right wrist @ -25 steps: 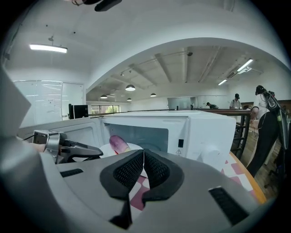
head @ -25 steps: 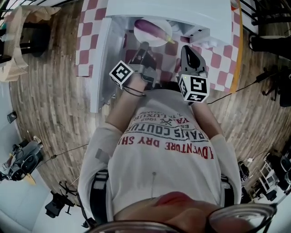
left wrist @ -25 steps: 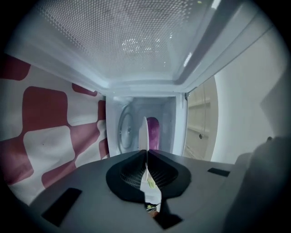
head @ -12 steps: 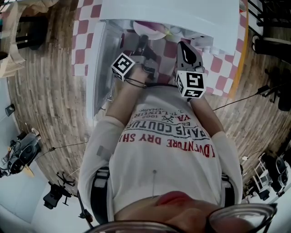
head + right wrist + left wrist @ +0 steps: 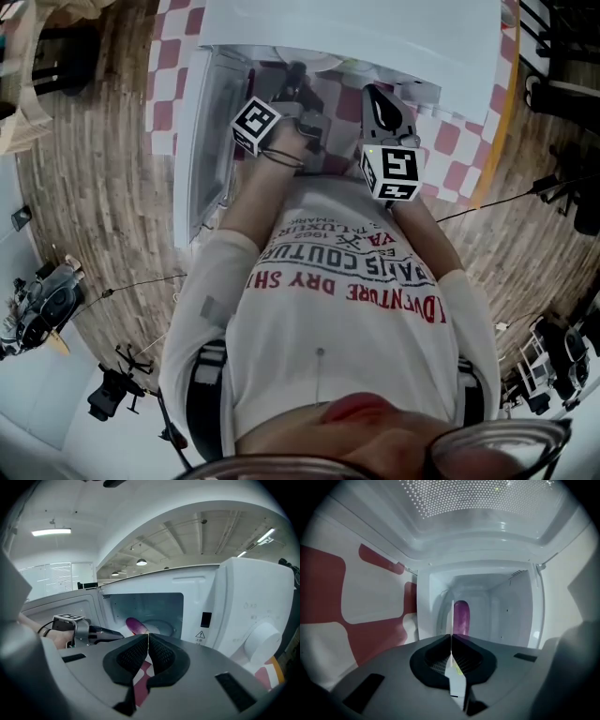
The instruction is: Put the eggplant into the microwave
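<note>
The white microwave (image 5: 356, 37) stands on a surface under a red-and-white checked cloth (image 5: 167, 89), with its door (image 5: 202, 141) swung wide to the left. Inside the cavity a white plate (image 5: 160, 627) carries the purple eggplant (image 5: 136, 625). I cannot tell whether the plate rests on the floor of the cavity.

The eggplant looks glossy, rounded and fairly light, firm but likely to roll or slip under a direct pinch. Carrying it by the stiff, breakable plate, kept level, seems the safer hold.

Both forearms reach forward from the chest. The left hand-held gripper (image 5: 451, 639) is turned on its side in the microwave's mouth, clenched on the plate's thin rim. The right hand-held gripper (image 5: 148, 637) hangs outside the opening, tipped slightly down, with its jaws pressed together on nothing.
</note>
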A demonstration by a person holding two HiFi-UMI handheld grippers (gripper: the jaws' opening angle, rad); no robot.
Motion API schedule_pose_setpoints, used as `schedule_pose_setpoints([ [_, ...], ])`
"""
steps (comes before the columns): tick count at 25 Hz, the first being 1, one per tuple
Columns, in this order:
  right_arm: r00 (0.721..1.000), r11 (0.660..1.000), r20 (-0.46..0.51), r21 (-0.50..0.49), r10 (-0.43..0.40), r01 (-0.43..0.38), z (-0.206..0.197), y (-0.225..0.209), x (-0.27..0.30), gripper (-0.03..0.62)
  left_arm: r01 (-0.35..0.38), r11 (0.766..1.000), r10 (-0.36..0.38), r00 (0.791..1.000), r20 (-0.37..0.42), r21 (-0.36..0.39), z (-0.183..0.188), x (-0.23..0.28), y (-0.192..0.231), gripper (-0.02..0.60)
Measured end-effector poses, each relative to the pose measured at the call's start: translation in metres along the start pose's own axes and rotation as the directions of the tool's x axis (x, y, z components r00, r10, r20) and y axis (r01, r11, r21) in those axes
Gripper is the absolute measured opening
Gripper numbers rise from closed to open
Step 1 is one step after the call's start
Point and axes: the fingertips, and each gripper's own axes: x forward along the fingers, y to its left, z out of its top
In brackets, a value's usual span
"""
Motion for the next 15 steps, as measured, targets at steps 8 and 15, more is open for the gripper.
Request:
schedule_pose_setpoints([
  [8, 1.0, 1.0, 0.0, -0.003, 0.01, -0.01, 0.002, -0.004, 0.004, 0.028, -0.047, 0.999, 0.047, 0.999, 0.007, 0.002, -0.001, 0.009, 0.009, 0.031],
  [15, 1.0, 1.0, -0.003, -0.001, 0.014, -0.014, 0.002, -0.004, 0.007, 0.028, -0.108, 0.994, 0.108, 0.994, 0.007, 0.018, -0.001, 0.015, 0.016, 0.032],
])
